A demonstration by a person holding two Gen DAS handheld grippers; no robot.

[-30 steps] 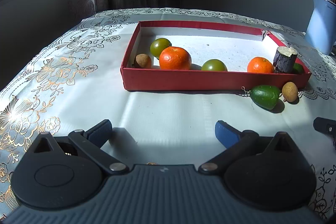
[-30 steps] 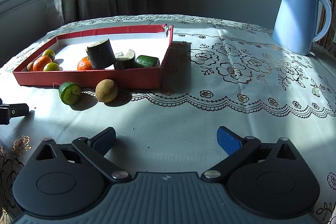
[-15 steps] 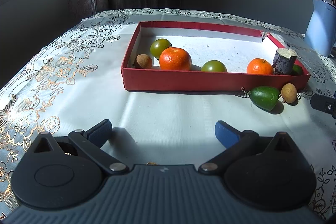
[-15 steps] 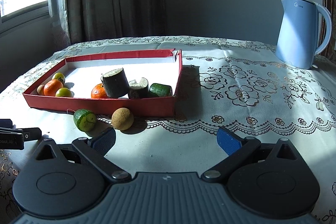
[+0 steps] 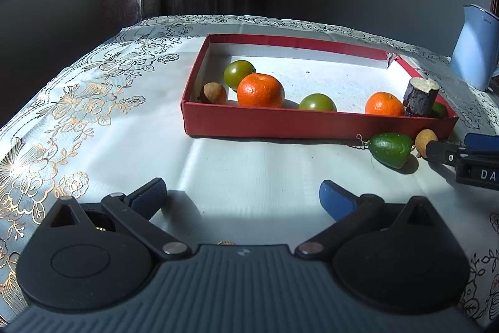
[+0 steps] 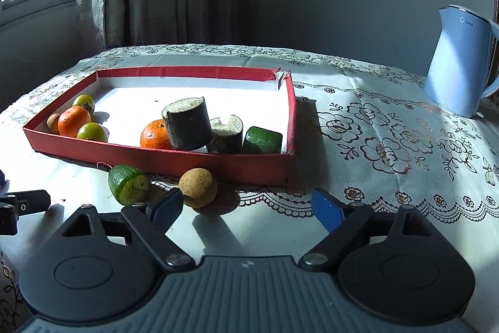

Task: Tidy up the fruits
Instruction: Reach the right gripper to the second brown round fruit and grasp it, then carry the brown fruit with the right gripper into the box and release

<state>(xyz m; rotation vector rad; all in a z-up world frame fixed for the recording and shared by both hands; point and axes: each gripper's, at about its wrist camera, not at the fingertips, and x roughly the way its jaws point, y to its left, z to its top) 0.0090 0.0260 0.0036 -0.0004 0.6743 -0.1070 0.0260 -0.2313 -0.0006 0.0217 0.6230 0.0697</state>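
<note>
A red tray [image 5: 312,121] [image 6: 156,153] holds two oranges [image 5: 260,90], green tomatoes, a brown longan [image 5: 215,93], two dark cane pieces [image 6: 187,124] and a green fruit [image 6: 262,140]. Outside its front wall lie a green fruit [image 5: 390,149] [image 6: 128,184] and a brown longan [image 5: 424,139] [image 6: 198,187]. My right gripper [image 6: 246,208] is open, its left finger just beside the loose longan; it shows at the right edge of the left wrist view. My left gripper [image 5: 243,195] is open and empty over bare cloth.
A pale blue kettle [image 6: 458,64] [image 5: 475,46] stands at the back right on the lace tablecloth [image 6: 389,145]. A window and curtains are behind the table's far left.
My right gripper has moved forward and lower toward the loose longan and green fruit. In the left wrist view it has come further in from the right. The left gripper has stayed put.
</note>
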